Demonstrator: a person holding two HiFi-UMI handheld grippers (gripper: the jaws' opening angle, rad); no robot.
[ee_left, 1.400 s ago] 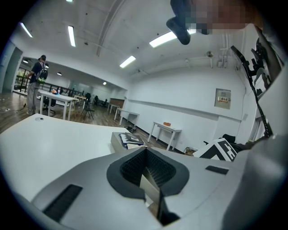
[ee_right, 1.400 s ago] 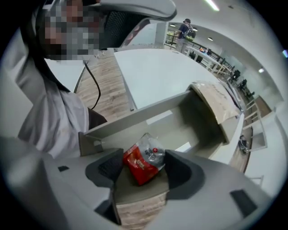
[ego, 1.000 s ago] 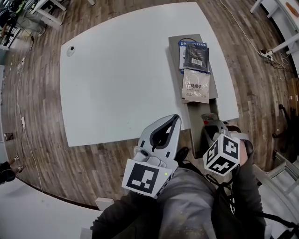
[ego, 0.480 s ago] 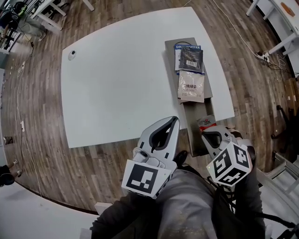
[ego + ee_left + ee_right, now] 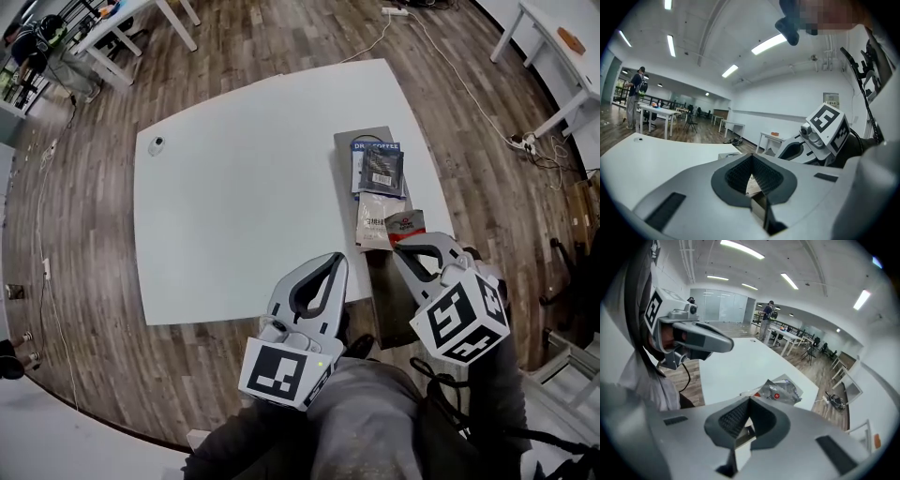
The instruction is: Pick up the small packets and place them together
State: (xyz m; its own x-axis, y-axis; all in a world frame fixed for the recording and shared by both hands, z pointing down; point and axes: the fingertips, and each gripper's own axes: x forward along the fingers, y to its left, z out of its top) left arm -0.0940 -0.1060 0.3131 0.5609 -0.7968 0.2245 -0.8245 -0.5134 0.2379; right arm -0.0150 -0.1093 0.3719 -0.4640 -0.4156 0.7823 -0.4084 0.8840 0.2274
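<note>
Right gripper (image 5: 410,246) is clamped tight on a small silver packet (image 5: 405,224) with a red mark, and the packet sticks out past the tips. It hangs right by the beige packet (image 5: 372,216) on the grey tray (image 5: 348,141). Further along, a dark packet (image 5: 383,170) lies on a blue packet (image 5: 357,156). Left gripper (image 5: 334,260) is closed on nothing, at the edge of the white bench (image 5: 234,187).

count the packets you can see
4: black packet atop blue packet at the far end of the tray, beige packet just nearer, red packet in the right claw; more may hide underneath.
</note>
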